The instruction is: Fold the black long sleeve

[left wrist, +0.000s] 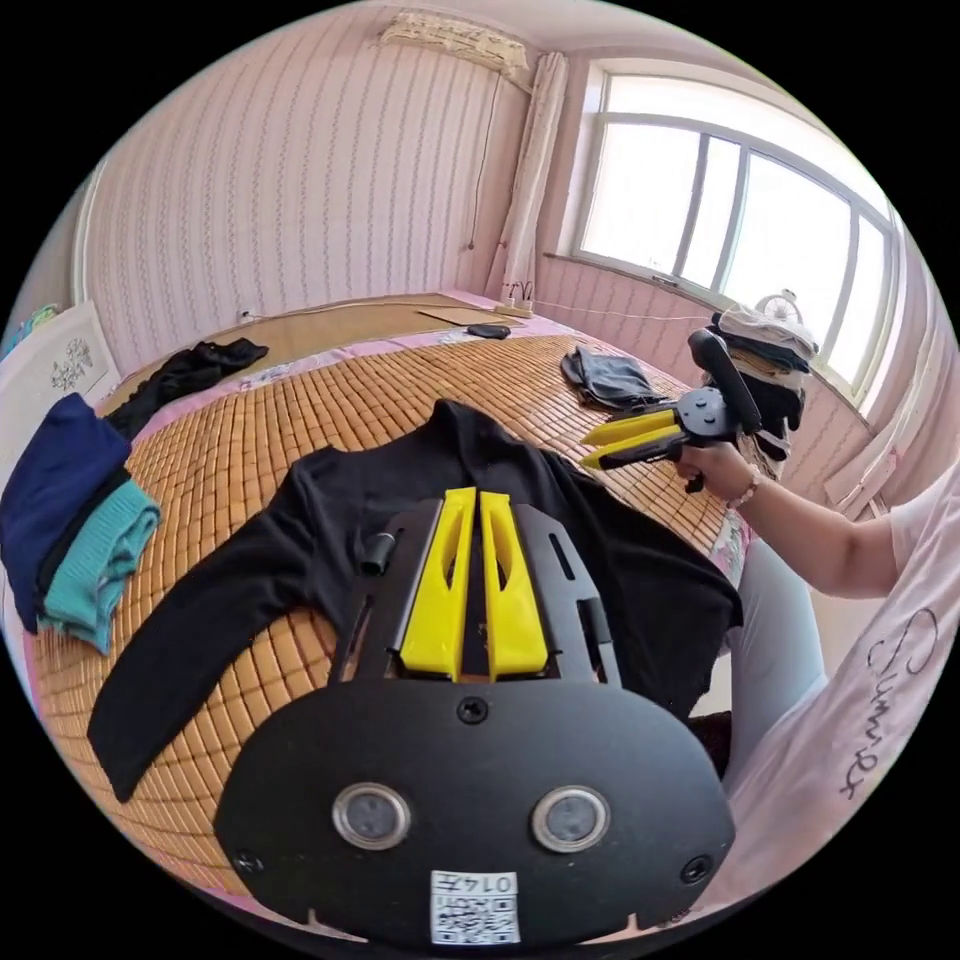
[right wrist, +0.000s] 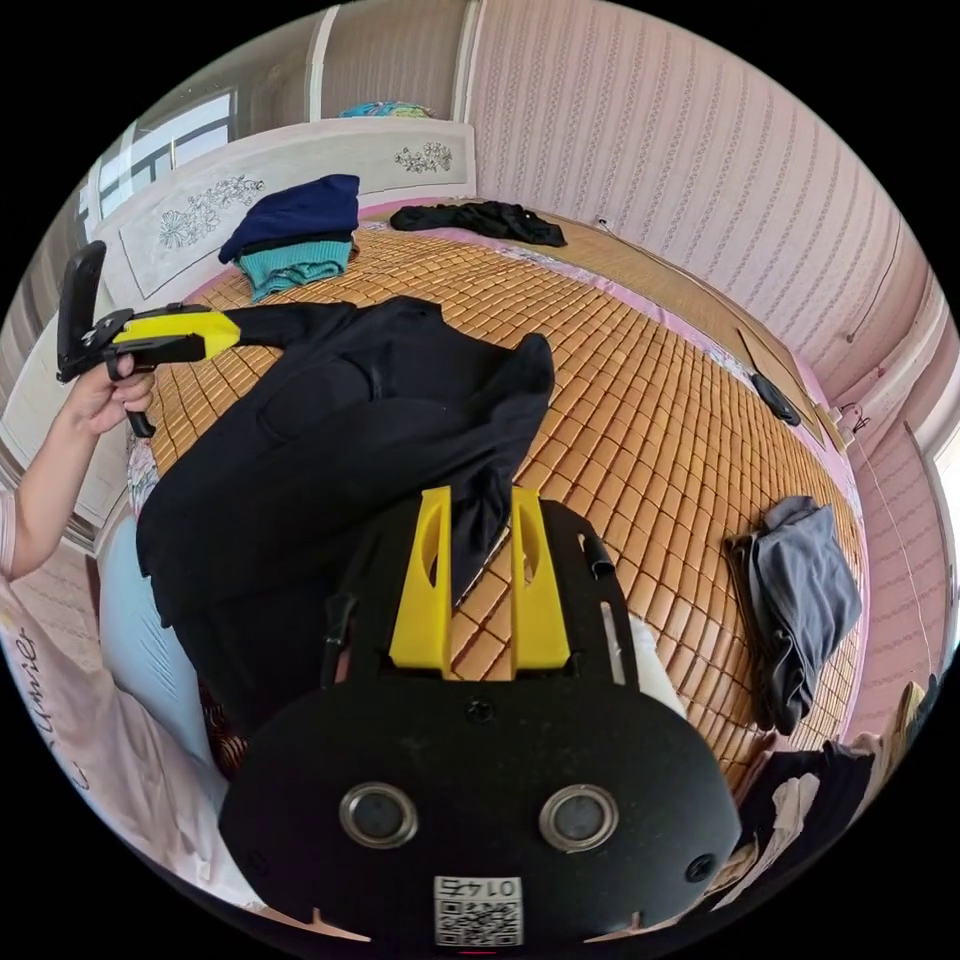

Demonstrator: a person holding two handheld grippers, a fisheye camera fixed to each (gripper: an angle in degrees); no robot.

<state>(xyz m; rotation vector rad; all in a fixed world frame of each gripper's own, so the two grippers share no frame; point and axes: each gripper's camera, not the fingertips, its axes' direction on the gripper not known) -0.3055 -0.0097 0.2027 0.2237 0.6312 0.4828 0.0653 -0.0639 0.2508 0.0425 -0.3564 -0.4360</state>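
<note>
Black long sleeve [left wrist: 330, 520] spread flat

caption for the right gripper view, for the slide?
Right tongs straddle a sleeve of the black long sleeve spread on a bamboo mat, left tongs alongside.

In the left gripper view, the left gripper [left wrist: 478, 495] points up the centre of the frame, its yellow jaws nearly touching. At the right edge, a hand [left wrist: 718, 467] on a bare forearm holds the right gripper [left wrist: 592, 448], jaws slightly parted.

In the right gripper view, the right gripper [right wrist: 478, 495] has its jaws apart, with black cloth between them. At upper left, a hand [right wrist: 100, 392] grips the left gripper [right wrist: 232, 331].
</note>
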